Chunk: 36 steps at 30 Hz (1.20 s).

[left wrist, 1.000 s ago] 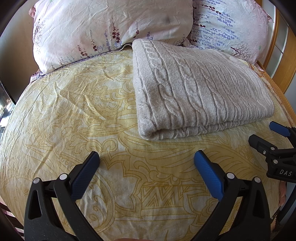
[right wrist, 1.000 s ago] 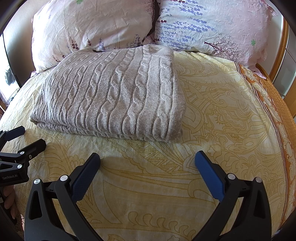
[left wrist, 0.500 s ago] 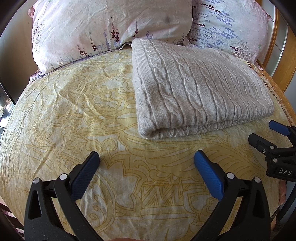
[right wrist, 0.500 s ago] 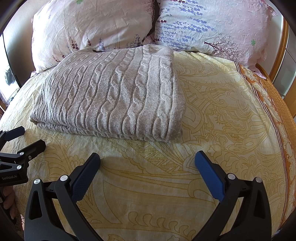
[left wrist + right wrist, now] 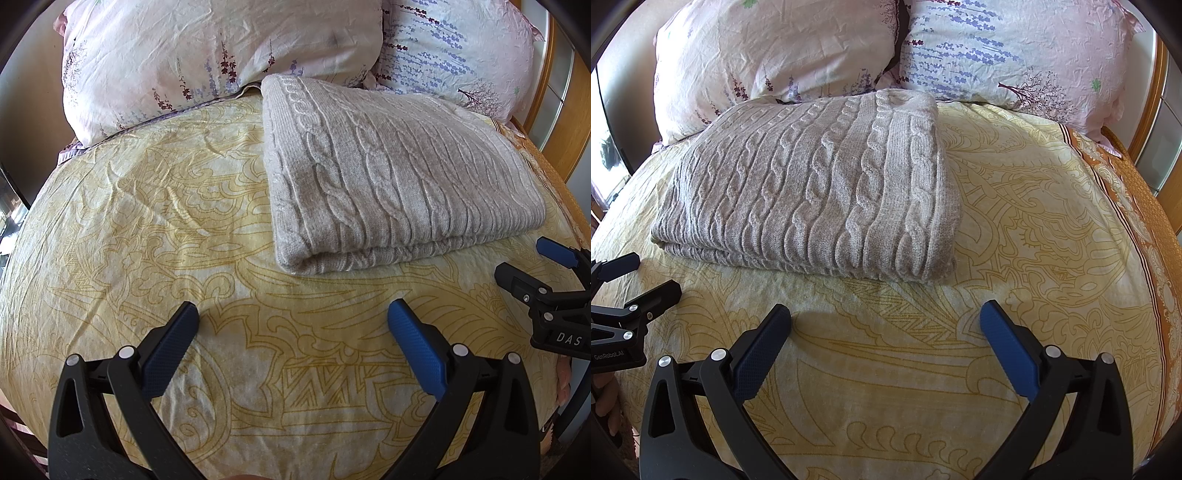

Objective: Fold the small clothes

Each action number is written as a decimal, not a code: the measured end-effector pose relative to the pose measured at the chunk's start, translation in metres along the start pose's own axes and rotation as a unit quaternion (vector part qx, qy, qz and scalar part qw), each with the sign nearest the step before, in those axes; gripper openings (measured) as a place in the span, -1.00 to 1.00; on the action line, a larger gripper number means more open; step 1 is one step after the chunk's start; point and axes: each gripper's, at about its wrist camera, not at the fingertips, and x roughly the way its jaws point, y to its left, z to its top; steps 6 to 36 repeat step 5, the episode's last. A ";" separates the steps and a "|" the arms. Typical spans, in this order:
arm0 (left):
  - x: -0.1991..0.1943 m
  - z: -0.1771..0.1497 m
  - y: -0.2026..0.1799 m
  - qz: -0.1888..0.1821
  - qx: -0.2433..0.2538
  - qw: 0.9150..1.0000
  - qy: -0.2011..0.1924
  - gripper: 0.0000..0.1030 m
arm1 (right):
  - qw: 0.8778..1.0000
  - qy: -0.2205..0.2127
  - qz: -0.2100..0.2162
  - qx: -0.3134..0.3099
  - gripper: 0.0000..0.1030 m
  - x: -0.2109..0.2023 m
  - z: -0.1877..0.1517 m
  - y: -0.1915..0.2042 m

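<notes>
Open claws (image 5: 291, 321) before folded cable-knit sweater (image 5: 388, 177)

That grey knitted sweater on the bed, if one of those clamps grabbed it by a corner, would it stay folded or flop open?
The sweater would probably flop open: it is soft cable knit, and its layers lie loose at the near edge. It looks thick, so likely fairly heavy for cloth and apt to sag. The ribbed surface should give the open right gripper decent hold, not slip.

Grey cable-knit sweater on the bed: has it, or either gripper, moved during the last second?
No visible change. The folded grey cable-knit sweater lies in the same place on the yellow patterned bedsheet. The left gripper and the right gripper stay open, apart from the sweater, holding nothing.
</notes>
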 end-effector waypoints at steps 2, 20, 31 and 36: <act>0.000 0.000 0.000 0.000 0.000 1.000 0.000 0.97 | 1.000 0.000 0.000 0.000 0.97 0.000 0.000 0.000; 0.000 0.000 0.000 0.000 0.000 1.000 0.000 0.97 | 1.000 0.000 0.000 0.000 0.97 0.000 0.000 0.000; 0.000 0.000 0.000 0.000 0.000 1.000 0.000 0.97 | 1.000 0.000 0.000 0.000 0.97 0.000 0.000 0.000; 0.000 0.000 0.000 0.000 0.000 1.000 0.000 0.97 | 1.000 0.000 0.000 0.000 0.97 0.000 0.000 0.000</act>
